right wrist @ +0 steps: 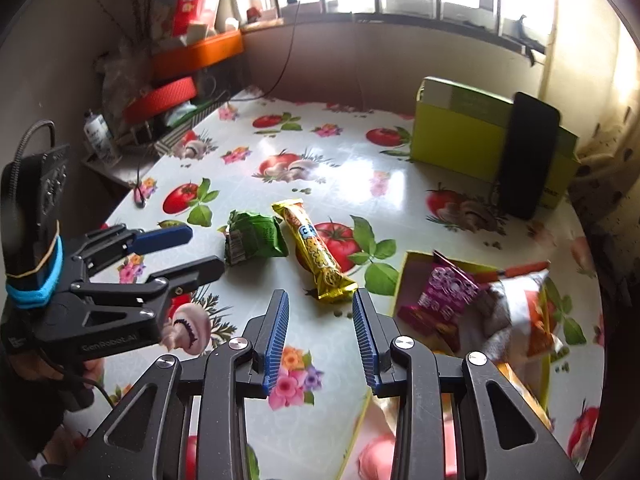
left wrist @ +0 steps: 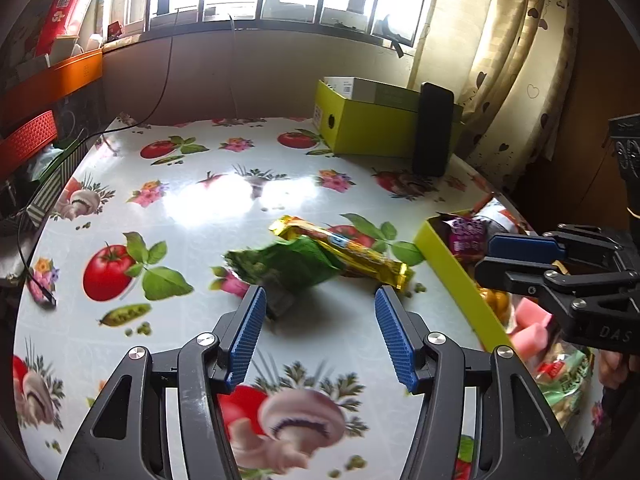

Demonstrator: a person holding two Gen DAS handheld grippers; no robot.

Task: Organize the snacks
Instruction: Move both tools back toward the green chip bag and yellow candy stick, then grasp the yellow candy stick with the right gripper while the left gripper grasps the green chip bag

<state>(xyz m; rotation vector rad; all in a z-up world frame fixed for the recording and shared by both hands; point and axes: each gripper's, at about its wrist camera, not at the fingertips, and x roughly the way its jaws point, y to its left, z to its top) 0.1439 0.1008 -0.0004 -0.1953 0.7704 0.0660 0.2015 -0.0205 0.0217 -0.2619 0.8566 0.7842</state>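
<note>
Tablecloth of glossy white plastic (left wrist: 188, 216), printed with tomatoes, mushrooms and flowers, covers the whole working surface. At its near right corner lies a shallow yellow-green cardboard tray (right wrist: 404, 276) already holding several packets: a magenta foil pack (right wrist: 448, 292), a white-and-orange bag (right wrist: 528, 312), and pink pieces nearer the camera.

Two snacks are not yet in the tray. A long gold foil-wrapped bar (right wrist: 316, 252) lies aslant on the cloth, its near end just beside the tray's left wall. A crumpled green foil pouch (right wrist: 252, 238), short and squarish with a barcode on its near edge, sits on the bar's left; in the left wrist view it overlaps the bar, while from the right wrist they look only close, so I cannot tell whether they touch.

By my reading the step in hand is the approach to these last two loose snacks. The left gripper (left wrist: 320, 300) has its blue ribbed pads well apart with nothing between them, and the green pouch lies just beyond its left fingertip. The right gripper (right wrist: 320, 300) stands narrower, also empty, the bar's near end showing just ahead of its gap.

Next, each tool would need lowering onto its packet; the slack, shiny pouch may crumple or slide, so a grip across its middle seems wiser.
</note>
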